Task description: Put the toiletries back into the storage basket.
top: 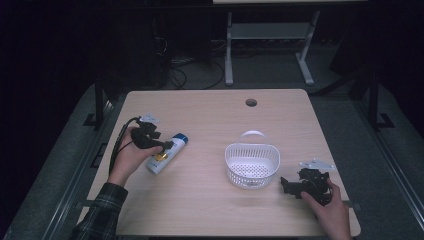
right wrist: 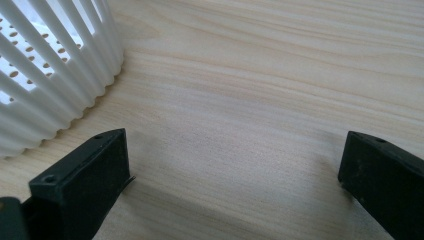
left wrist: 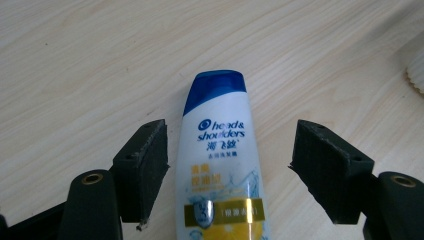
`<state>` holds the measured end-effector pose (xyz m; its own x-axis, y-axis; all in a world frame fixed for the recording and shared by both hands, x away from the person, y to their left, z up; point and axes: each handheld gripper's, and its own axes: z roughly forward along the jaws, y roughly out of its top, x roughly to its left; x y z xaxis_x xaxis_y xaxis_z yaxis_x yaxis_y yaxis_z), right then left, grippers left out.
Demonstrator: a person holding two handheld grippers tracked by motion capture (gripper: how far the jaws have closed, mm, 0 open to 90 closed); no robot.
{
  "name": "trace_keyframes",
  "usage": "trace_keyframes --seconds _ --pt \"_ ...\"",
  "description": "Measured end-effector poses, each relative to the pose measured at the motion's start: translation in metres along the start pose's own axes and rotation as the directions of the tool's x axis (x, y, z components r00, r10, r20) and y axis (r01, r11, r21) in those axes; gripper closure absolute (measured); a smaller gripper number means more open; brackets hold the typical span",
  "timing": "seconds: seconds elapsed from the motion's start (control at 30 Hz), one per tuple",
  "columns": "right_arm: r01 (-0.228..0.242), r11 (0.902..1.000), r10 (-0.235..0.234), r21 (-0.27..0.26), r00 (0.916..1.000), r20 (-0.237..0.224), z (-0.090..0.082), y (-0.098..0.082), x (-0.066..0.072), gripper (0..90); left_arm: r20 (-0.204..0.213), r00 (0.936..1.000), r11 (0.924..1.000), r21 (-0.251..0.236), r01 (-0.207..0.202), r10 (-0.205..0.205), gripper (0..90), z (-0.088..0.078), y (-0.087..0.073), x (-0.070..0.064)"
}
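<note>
A white shampoo bottle [top: 169, 150] with a blue cap lies flat on the wooden table [top: 210, 120] at the left, cap pointing away and to the right. My left gripper [top: 167, 146] hovers over it. In the left gripper view the bottle [left wrist: 220, 150] lies between the spread jaws of the left gripper [left wrist: 230, 132]; the left pad [left wrist: 145, 165] is close beside it and the right pad [left wrist: 325, 165] stands clear. My right gripper [top: 285, 184] rests at the right front, open, and in its own view the right gripper [right wrist: 235, 145] has bare wood between its jaws.
A white slotted basket [top: 250, 177] with a handle stands right of centre, just left of the right gripper; its ribbed wall [right wrist: 50, 75] is close by in the right gripper view. A round hole [top: 251, 102] is in the tabletop at the back. Desk legs and cables lie beyond.
</note>
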<state>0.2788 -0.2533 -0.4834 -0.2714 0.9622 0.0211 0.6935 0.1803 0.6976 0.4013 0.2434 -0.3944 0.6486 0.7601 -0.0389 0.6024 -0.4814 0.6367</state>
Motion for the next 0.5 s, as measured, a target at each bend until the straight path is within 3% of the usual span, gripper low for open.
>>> trace_keyframes --seconds 0.5 --pt "0.0 1.0 0.0 0.0 1.0 0.0 0.0 0.0 0.0 0.0 -0.027 0.9996 0.997 0.077 0.006 -0.004 27.5 0.027 0.021 0.01"
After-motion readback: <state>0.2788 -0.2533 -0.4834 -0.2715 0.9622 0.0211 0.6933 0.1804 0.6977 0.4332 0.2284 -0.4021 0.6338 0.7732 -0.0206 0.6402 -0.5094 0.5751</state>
